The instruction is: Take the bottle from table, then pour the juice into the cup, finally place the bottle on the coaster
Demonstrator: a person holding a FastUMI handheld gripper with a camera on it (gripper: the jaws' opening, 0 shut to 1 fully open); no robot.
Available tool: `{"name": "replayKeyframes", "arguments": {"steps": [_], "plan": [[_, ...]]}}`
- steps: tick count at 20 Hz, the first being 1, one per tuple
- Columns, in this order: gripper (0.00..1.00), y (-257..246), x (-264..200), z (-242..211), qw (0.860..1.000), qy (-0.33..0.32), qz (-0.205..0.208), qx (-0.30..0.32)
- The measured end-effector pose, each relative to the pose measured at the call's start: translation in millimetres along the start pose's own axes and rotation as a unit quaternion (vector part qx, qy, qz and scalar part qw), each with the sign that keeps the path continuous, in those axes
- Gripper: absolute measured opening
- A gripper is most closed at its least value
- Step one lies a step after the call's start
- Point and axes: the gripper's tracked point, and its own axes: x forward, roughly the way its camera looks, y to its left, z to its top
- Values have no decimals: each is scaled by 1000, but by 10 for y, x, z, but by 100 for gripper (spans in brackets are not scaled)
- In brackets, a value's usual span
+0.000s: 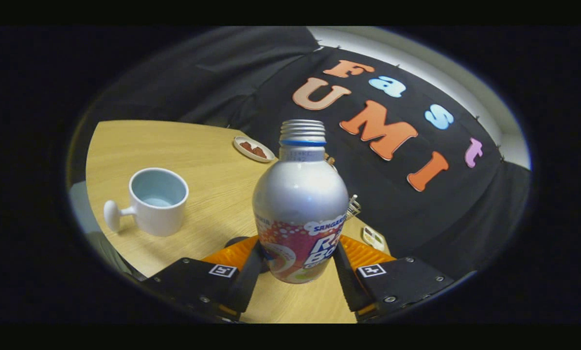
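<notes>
Gripping bottle [300, 204], tongs [297, 272] clamped, cup [158, 200] apart

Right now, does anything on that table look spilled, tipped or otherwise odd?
Nothing spilled. The bottle stands between the hand-held gripper fingers with no cap on its threaded neck. The cup sits upright on the table; its knob-shaped handle is unusual.
</notes>
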Motion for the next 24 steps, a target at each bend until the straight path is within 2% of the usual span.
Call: {"name": "replayKeyframes", "arguments": {"steps": [4,7,12,24], "plan": [[75,-1,59,-53,996,-10,13,88],[76,108,122,-12,984,-20,46,168],[75,148,325,-35,970,-23,63,233],[76,355,562,-346,962,9,85,259]]}}
